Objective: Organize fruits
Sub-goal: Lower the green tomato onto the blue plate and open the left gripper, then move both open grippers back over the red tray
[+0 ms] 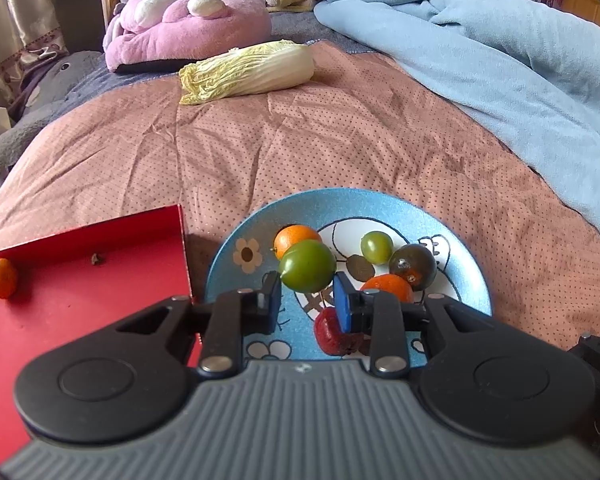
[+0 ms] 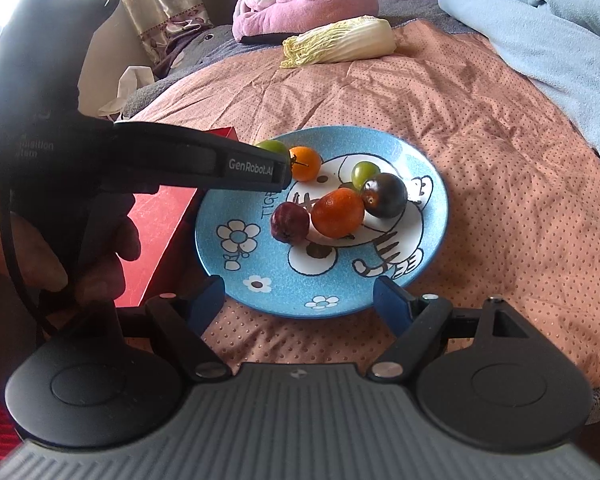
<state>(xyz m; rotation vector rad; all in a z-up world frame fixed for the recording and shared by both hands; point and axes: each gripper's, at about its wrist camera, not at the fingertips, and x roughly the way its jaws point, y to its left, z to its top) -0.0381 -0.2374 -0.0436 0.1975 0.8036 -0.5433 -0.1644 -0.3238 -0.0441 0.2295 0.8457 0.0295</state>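
My left gripper (image 1: pixel 307 286) is shut on a large green fruit (image 1: pixel 307 266), pinched at the very tips of its blue pads above the left part of the blue cartoon plate (image 1: pixel 236 240). On the plate lie an orange (image 1: pixel 294 236), a small green fruit (image 1: pixel 376 246), a dark tomato (image 1: pixel 414 266), a second orange (image 1: pixel 388 286) and a dark red fruit (image 1: pixel 328 334). The right wrist view shows the held green fruit (image 2: pixel 272 147) at the plate's far left rim. My right gripper (image 2: pixel 300 288) stands open and empty over the plate's near rim (image 2: pixel 220 252).
A red tray (image 1: pixel 80 300) lies left of the plate with a small orange fruit (image 1: pixel 2 278) in it. A napa cabbage (image 1: pixel 252 70) lies farther back on the pink dotted bedspread. Pink plush toys (image 1: pixel 188 28) and a blue blanket (image 1: pixel 480 48) crowd the far side.
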